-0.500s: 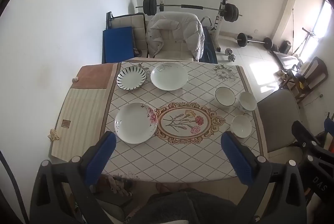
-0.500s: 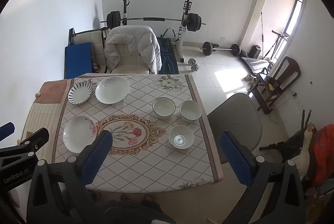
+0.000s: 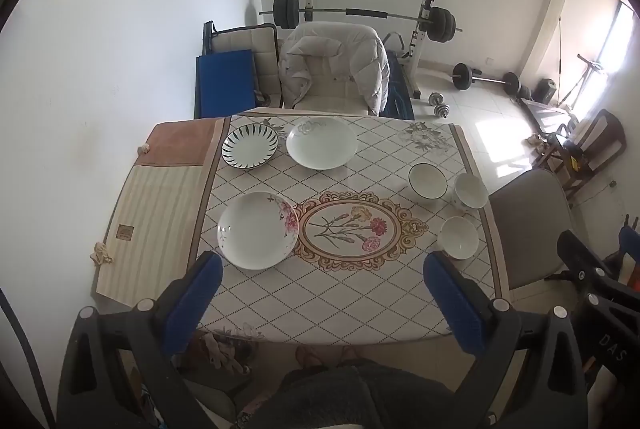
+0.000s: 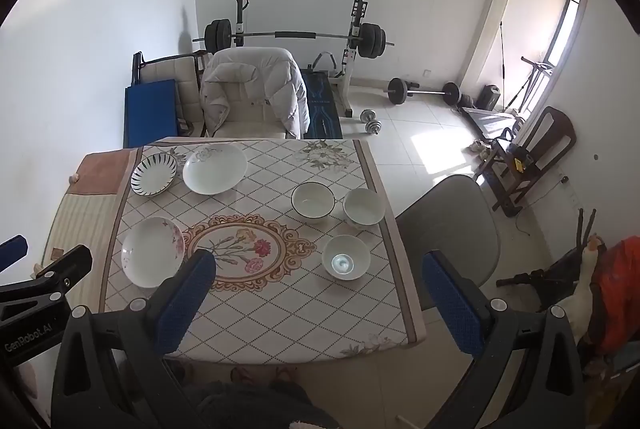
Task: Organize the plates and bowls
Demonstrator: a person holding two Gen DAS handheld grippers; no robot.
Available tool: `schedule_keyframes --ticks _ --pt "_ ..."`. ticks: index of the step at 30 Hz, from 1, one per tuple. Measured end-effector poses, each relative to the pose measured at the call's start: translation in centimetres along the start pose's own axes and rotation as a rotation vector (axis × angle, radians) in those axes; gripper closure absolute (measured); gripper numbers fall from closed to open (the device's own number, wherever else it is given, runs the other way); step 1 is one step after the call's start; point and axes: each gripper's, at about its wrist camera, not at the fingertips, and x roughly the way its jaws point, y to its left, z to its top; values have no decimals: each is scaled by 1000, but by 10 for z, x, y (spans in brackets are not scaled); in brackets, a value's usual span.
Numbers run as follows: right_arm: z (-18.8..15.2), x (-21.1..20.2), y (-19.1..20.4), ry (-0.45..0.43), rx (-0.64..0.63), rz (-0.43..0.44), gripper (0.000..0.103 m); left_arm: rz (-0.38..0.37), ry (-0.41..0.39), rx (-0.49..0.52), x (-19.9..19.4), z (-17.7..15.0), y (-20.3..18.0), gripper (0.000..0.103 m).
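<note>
Here I hold the left gripper (image 3: 322, 279) and the right gripper (image 4: 318, 277) above the near edge of the worktop (image 3: 340, 305), both with jaws spread wide and nothing between them. On the left side I see the floral plate (image 3: 258, 230) nearest, then the striped plate (image 3: 249, 146) and the white plate (image 3: 322, 142) side by side at the far edge. On the right side sit three bowls: the near bowl (image 4: 345, 257), the dark-rimmed bowl (image 4: 313, 200) and the white bowl (image 4: 364, 207) just beside it.
</note>
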Motion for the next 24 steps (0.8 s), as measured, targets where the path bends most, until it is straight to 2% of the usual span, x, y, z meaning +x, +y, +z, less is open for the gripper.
schedule_keyframes --ticks 24 --pt "-6 -5 -1 -6 15 4 0 -7 -23 10 -8 -14 -5 0"
